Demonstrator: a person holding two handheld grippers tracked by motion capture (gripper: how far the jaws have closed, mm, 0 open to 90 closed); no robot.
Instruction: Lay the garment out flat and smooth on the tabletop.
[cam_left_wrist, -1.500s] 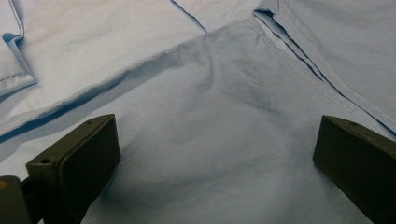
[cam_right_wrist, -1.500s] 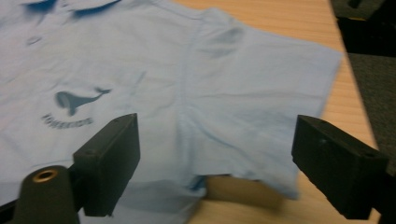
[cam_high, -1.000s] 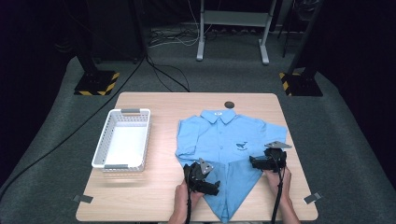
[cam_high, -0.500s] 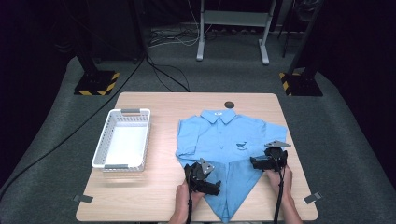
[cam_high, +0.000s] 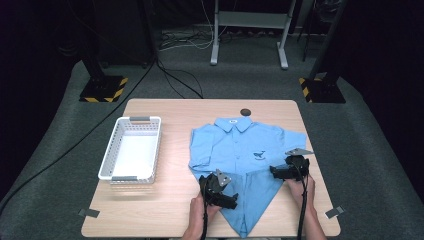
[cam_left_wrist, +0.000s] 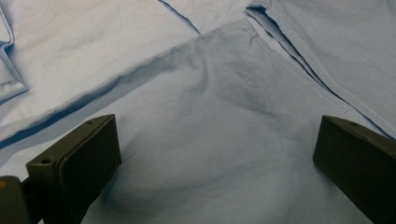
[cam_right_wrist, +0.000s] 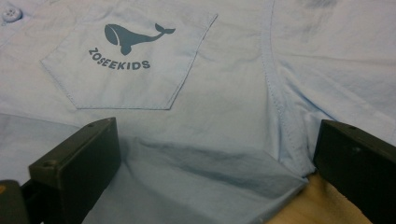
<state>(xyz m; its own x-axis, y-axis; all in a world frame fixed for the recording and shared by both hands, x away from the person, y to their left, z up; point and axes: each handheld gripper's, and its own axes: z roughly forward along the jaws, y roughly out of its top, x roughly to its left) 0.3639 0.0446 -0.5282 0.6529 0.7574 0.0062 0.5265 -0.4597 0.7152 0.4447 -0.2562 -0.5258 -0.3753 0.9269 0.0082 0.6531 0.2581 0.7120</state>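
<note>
A light blue child's shirt (cam_high: 245, 150) lies flat on the wooden table (cam_high: 165, 210), collar at the far side, its lower part folded into a point toward the front edge. A whale print and the word ZOSEEKIDS mark its chest pocket (cam_right_wrist: 128, 65). My left gripper (cam_high: 227, 200) rests on the folded lower part, open, with smooth blue cloth (cam_left_wrist: 219, 154) between its jaws. My right gripper (cam_high: 276, 172) sits at the shirt's right side below the sleeve, open, its jaws standing either side of a folded cloth edge (cam_right_wrist: 210, 172).
A white plastic basket (cam_high: 131, 148) stands on the left half of the table. A small dark disc (cam_high: 245, 112) lies beyond the collar. Bare wood shows at the front left. Stands and cables are on the floor beyond the table.
</note>
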